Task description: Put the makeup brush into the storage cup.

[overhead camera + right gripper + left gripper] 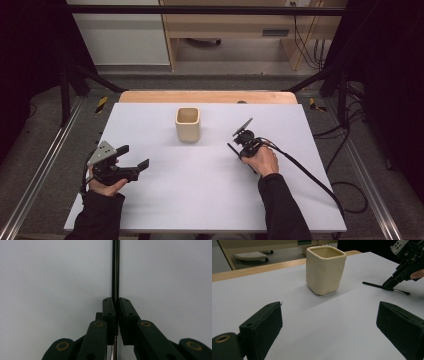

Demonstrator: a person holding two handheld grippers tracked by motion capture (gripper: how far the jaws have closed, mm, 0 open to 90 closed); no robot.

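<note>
Pen clamped between right gripper jaws, flat on table; left gripper jaws wide, nothing between, facing cup.

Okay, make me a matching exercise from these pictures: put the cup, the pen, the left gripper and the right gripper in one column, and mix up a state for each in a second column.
Things:
1. cup
2. pen
3. left gripper
4. right gripper

States:
A. jaws wide apart, holding nothing
B. lying flat on the white table
C. standing upright, mouth open to the top
D. jaws closed on a thin black rod

Pairs: 1-C, 2-B, 3-A, 4-D
</note>
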